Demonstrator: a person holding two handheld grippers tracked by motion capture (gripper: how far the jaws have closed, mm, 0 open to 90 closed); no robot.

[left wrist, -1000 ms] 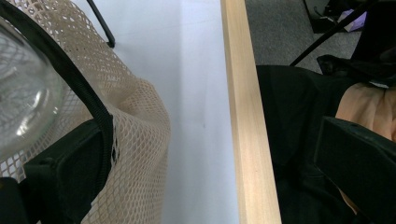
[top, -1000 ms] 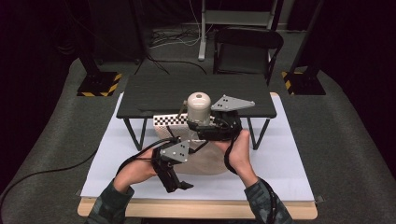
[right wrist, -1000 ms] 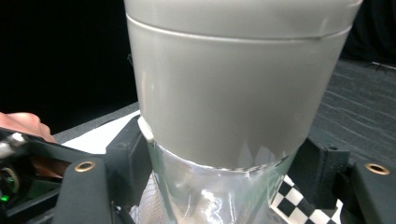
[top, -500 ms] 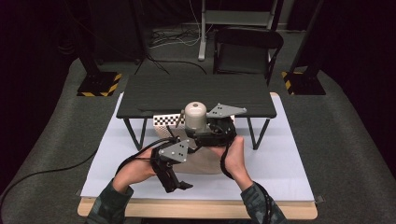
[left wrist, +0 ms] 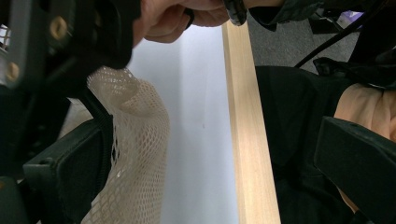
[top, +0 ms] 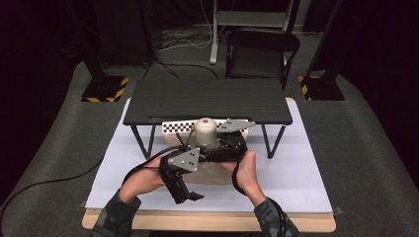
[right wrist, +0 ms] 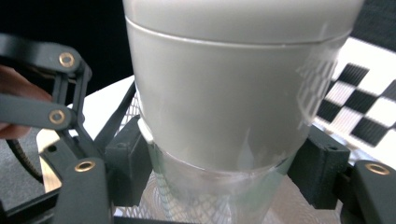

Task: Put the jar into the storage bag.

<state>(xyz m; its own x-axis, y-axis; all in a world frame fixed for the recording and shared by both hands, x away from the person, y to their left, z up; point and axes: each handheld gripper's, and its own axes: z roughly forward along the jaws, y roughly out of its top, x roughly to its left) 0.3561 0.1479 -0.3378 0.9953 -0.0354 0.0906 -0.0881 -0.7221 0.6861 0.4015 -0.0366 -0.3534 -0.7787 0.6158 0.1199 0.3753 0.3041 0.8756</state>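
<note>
A pale grey bottle with a domed cap [top: 206, 131] stands upright in front of the low black table. My right gripper [top: 220, 148] is shut on it. In the right gripper view its two black jaws press the bottle [right wrist: 233, 93] from both sides, just above its clear lower part. A white mesh bag [top: 212, 173] lies under and around the bottle's base, between the person's hands. My left gripper [top: 188, 196] points toward the table's front edge and stands open. In the left gripper view the mesh [left wrist: 140, 140] rests against one jaw, with a wide gap to the other.
The low black table [top: 207, 101] stands on a white sheet [top: 306, 177] over a wooden tabletop [top: 207, 220]. A checkerboard card [top: 175, 127] lies under the black table. A black chair [top: 262, 54] and stands are behind. The wooden edge [left wrist: 245, 140] runs past the left gripper.
My right gripper has brought the bottle down and slightly nearer to the person, into the mesh. The left gripper has hardly moved.
</note>
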